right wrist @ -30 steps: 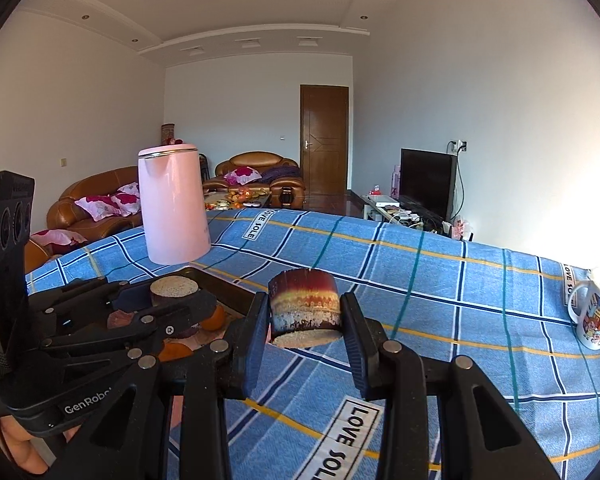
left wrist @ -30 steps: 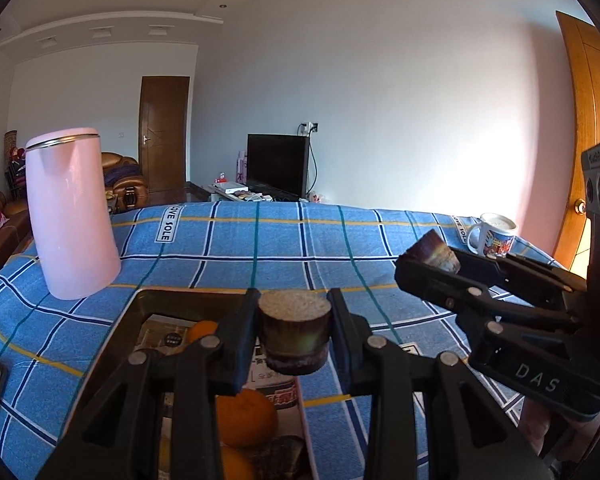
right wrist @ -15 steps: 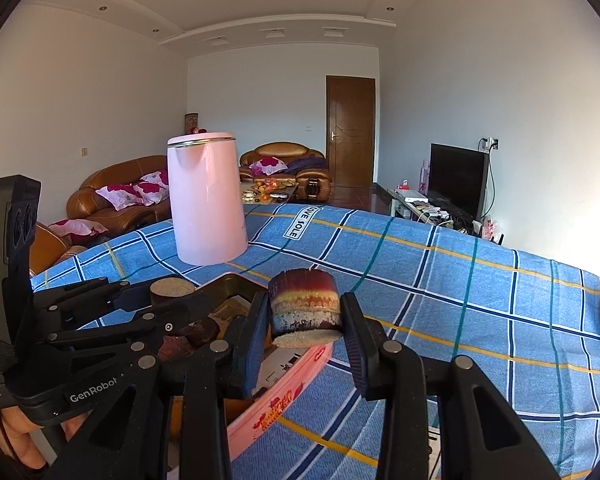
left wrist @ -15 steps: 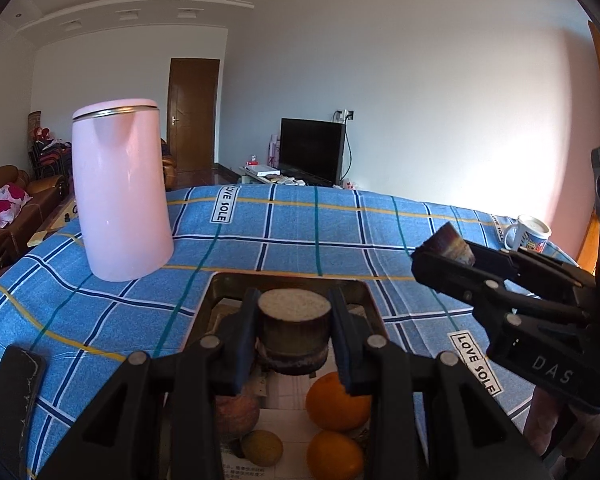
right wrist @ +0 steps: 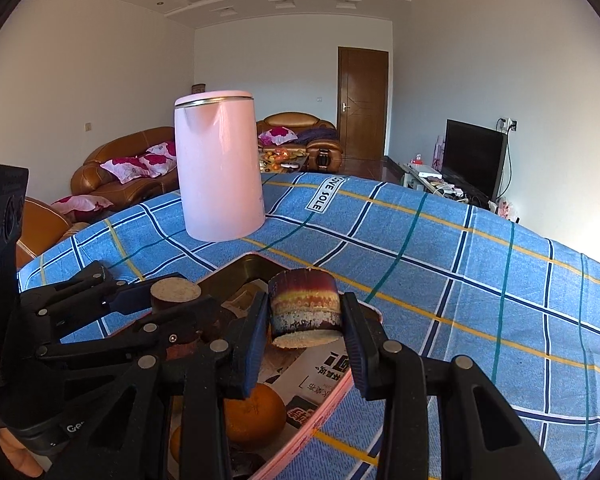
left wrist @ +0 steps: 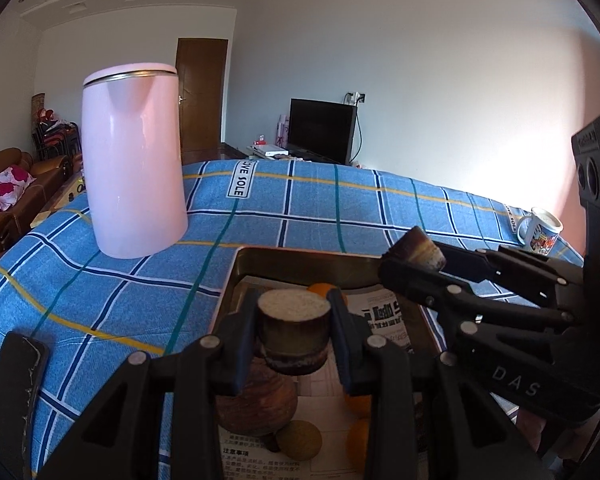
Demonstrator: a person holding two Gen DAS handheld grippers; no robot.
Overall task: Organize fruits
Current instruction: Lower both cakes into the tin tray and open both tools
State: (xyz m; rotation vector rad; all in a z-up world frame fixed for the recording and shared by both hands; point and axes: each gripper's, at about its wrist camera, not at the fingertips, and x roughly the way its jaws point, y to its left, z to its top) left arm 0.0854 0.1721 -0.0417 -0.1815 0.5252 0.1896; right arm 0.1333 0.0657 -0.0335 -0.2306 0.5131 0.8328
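My left gripper [left wrist: 294, 338] is shut on a short dark sugarcane piece [left wrist: 294, 326] with a pale cut top, held above the metal tray [left wrist: 300, 258]. My right gripper [right wrist: 305, 316] is shut on a second sugarcane piece [right wrist: 304, 306], purple with a yellow band, over the tray's pink-sided rim [right wrist: 316, 416]. Each gripper shows in the other's view: the right gripper [left wrist: 414, 250] and the left gripper [right wrist: 176, 294]. In the tray lie oranges [right wrist: 254, 412], a brown round fruit [left wrist: 256, 404] and a small greenish fruit [left wrist: 300, 438] on printed paper.
A tall pink kettle [left wrist: 134, 160] stands on the blue plaid tablecloth [left wrist: 100, 280] behind the tray, to the left. A printed mug [left wrist: 540, 228] stands at the far right. A dark flat object [left wrist: 16, 384] lies at the left edge. Sofas, door and television lie beyond.
Both grippers have swung left with their sugarcane pieces, from over the cloth to over the tray. The kettle has shifted toward the middle of both views and looks nearer.
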